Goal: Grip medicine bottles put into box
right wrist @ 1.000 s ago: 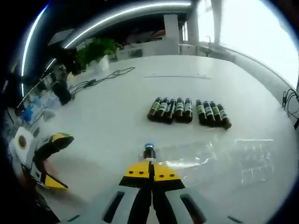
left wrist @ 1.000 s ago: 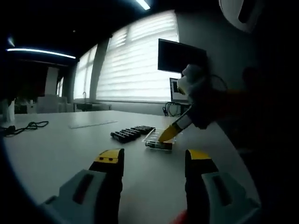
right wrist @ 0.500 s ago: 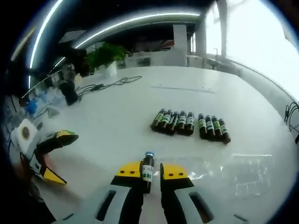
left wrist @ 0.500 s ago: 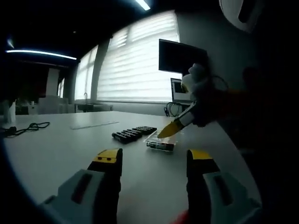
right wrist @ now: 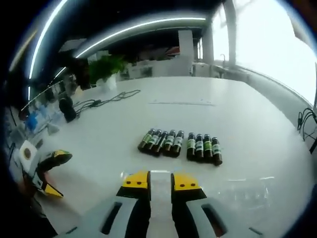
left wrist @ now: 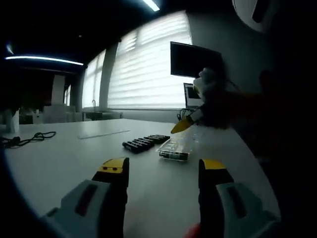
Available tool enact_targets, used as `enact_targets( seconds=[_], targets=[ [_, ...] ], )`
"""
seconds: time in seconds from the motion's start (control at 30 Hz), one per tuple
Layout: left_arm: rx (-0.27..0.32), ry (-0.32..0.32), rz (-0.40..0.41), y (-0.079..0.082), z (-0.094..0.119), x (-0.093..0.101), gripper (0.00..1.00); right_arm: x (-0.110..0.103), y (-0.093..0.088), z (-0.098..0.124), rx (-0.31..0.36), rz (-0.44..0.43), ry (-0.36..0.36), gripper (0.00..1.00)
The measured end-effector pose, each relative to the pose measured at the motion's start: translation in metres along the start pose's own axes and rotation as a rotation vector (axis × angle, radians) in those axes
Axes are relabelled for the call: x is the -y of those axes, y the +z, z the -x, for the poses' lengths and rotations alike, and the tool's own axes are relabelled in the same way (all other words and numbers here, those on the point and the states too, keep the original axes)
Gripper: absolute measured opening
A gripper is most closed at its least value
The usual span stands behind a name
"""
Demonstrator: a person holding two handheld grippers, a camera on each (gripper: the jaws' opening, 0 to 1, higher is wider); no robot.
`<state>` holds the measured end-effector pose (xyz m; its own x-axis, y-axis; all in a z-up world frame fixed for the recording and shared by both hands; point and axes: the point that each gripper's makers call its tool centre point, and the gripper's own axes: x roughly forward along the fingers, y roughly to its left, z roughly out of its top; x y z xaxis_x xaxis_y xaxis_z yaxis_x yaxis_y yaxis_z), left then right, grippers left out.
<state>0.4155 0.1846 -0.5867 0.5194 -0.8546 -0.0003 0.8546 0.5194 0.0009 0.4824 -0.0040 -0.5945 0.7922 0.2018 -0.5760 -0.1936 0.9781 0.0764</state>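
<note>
The right gripper (right wrist: 161, 181) no longer holds a bottle — half a second ago one stood between its jaws, now they stand slightly apart with only bench between them. So one bottle (left wrist: 173, 155) lies delivered in the clear box (left wrist: 179, 147), and the next pick is due. Nine bottles (right wrist: 178, 144) — dark glass, green labels — lie in a row mid-bench. The left gripper (left wrist: 163, 171) hangs wide open, empty.
</note>
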Motion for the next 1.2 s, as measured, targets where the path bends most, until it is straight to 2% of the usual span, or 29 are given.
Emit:
enact_targets(
  seconds=[0.17,0.53,0.73,1.0,1.2],
  targets=[
    [0.002,0.001,0.001,0.001,0.0,0.0,0.5,0.007,0.003,0.001,0.007,0.009,-0.021,0.12],
    [0.009,0.0,0.0,0.002,0.0,0.0,0.5,0.038,0.017,0.0,0.033,-0.025,-0.071,0.14],
    [0.009,0.001,-0.003,0.002,0.0,0.0,0.51,0.045,0.013,-0.007,0.018,-0.043,-0.078,0.15],
    [0.008,-0.002,-0.003,0.002,0.0,0.001,0.51,0.059,0.021,-0.01,0.03,-0.035,-0.108,0.16],
    [0.008,-0.004,0.001,0.002,0.0,0.0,0.51,0.067,0.02,-0.019,-0.001,-0.029,-0.103,0.16]
  ],
)
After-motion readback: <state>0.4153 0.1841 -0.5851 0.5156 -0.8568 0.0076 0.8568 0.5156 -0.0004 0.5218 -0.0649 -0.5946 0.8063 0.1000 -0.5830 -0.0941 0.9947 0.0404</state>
